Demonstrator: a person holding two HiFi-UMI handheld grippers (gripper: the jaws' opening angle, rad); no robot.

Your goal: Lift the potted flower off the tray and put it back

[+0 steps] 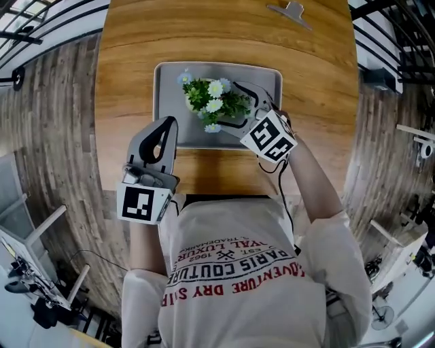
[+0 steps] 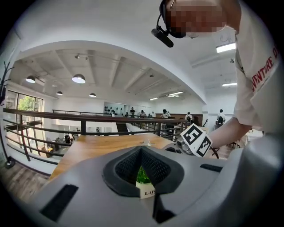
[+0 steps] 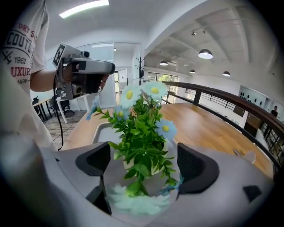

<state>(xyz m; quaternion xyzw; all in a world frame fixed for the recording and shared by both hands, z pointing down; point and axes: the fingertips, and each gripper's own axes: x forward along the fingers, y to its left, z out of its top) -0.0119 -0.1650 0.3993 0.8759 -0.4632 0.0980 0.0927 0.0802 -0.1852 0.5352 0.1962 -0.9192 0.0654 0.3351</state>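
Potted flower (image 1: 212,102) upright on tray (image 1: 170,88), right gripper (image 3: 144,163) open around it, left gripper (image 2: 141,150) closed.

A wooden tabletop (image 1: 136,41) is seen. A grey tray (image 1: 160,102) is set flat on it near the middle. A small grey object (image 1: 291,12) is laid well beyond the tray, near the far edge.

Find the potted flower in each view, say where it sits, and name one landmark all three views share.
Head view: flower upper centre, on the tray.
Left gripper view: flower low centre, only a sliver of leaves and white pot seen through the gap under the closed jaws.
Right gripper view: flower centre, large, between the open jaws.
Shared landmark: the wooden table.
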